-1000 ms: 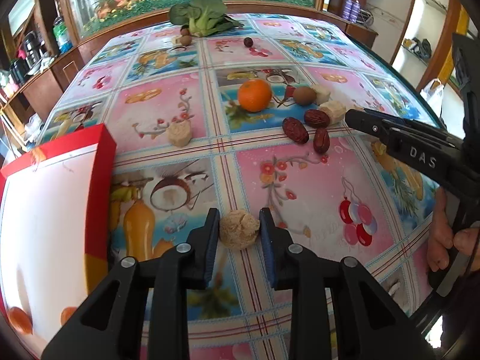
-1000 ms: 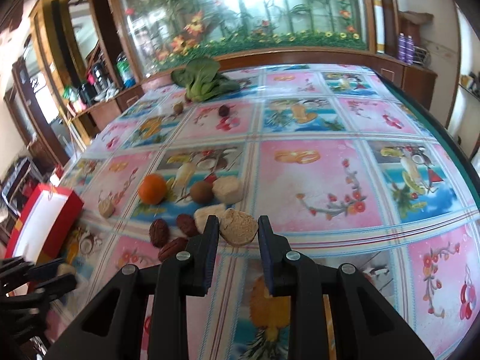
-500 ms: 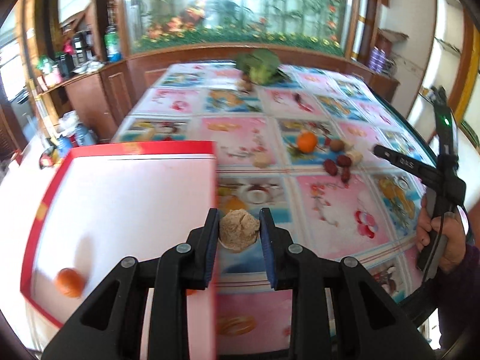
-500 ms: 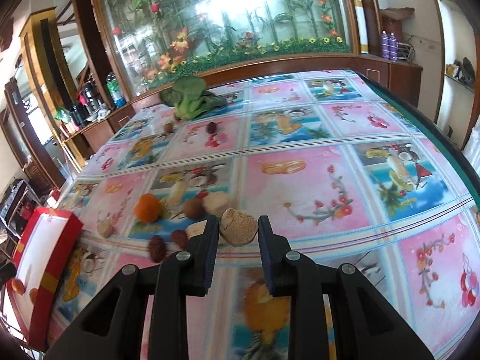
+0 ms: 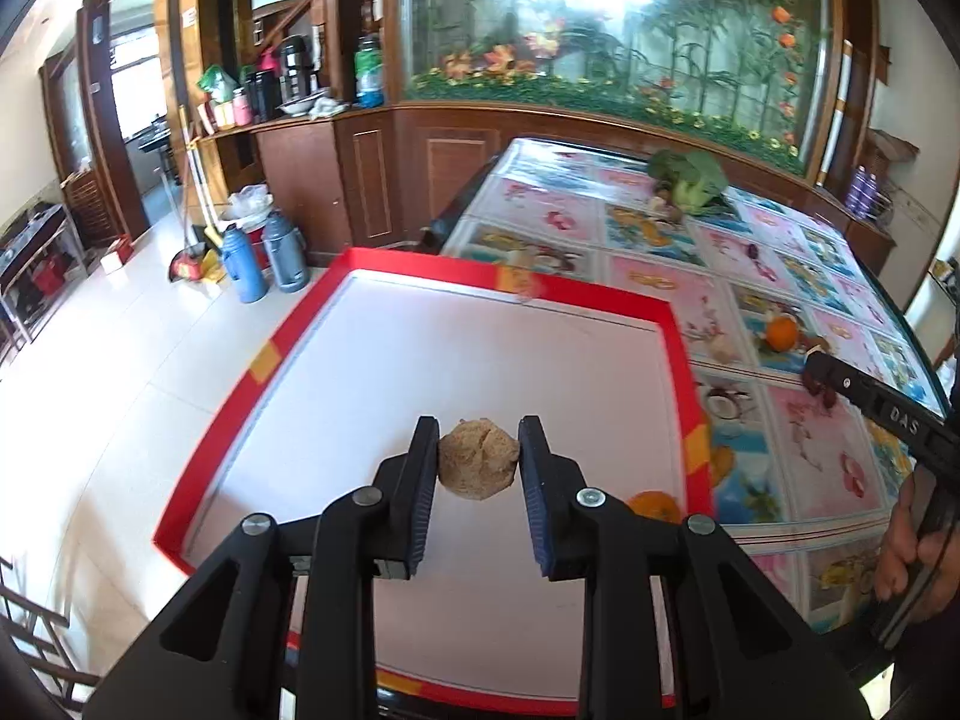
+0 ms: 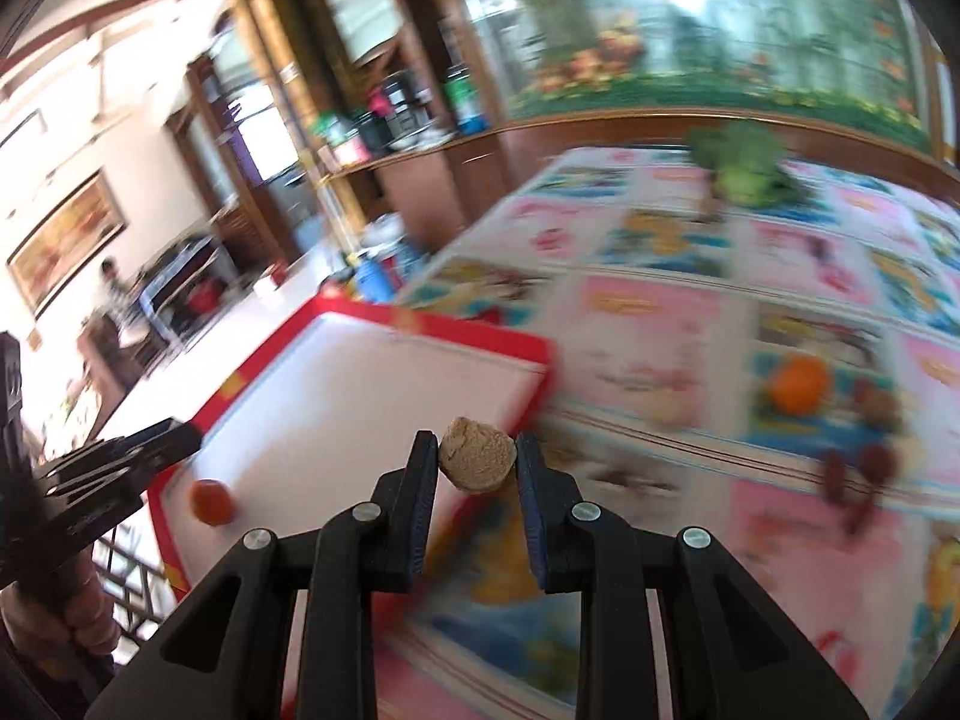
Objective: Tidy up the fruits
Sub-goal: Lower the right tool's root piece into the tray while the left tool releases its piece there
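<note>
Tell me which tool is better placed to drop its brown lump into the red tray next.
Left. The left tool holds its brown lump directly over the red tray. The right tool holds its lump near the tray's edge, over the table.

Lighting: bright daylight is glaring off the tall flower-painted glass panel (image 5: pixel 606 18) at the far side. Left wrist view: staying sharp, edges bending and darkening. Right wrist view: motion blur is smearing the fruit-patterned glossy tablecloth (image 6: pixel 690 324).
</note>
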A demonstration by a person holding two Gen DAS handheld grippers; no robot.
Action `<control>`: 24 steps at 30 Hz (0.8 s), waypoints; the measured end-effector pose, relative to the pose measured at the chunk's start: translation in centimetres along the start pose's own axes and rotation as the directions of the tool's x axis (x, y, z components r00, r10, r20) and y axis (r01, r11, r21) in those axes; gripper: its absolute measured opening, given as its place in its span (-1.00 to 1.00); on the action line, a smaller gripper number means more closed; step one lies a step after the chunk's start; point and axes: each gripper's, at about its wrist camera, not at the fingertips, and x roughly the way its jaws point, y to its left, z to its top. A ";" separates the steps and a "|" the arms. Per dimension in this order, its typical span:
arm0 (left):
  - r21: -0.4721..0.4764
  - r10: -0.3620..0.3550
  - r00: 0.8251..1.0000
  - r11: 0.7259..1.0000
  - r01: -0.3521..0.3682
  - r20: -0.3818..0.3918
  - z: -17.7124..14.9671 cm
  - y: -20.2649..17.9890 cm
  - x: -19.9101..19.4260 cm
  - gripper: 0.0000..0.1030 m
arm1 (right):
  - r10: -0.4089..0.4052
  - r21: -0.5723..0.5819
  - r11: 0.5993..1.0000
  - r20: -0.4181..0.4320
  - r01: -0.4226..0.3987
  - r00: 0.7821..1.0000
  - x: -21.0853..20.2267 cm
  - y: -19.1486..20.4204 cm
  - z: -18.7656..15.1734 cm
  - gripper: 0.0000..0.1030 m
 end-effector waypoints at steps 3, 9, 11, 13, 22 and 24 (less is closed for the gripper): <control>-0.033 0.046 0.999 0.998 -0.046 0.003 -0.1 2.0 0.3 -0.44 | 0.024 -0.015 1.000 -0.048 -0.025 0.999 2.3 1.7 0.9 -0.52; -0.099 0.144 0.990 0.985 -0.143 0.003 0.1 6.2 1.2 -0.44 | 0.025 -0.016 0.999 -0.190 -0.028 0.981 6.8 3.9 2.3 -0.52; -0.089 0.156 0.988 0.984 -0.157 -0.017 0.6 6.8 2.2 -0.44 | 0.020 -0.014 1.000 -0.220 -0.024 0.975 7.5 4.4 2.3 -0.52; -0.074 0.139 0.989 0.987 -0.142 -0.039 1.3 6.9 3.5 -0.44 | 0.008 -0.016 1.000 -0.269 -0.013 0.963 8.6 4.9 2.3 -0.52; -0.050 0.053 0.981 0.997 -0.064 -0.186 2.6 6.2 7.9 -0.44 | 0.069 0.028 0.998 -0.326 -0.063 0.943 8.5 4.3 2.2 -0.18; -0.060 0.058 0.973 0.996 -0.073 -0.222 2.3 6.0 8.5 -0.43 | 0.092 0.069 0.995 -0.270 -0.076 0.959 7.2 3.0 2.3 -0.17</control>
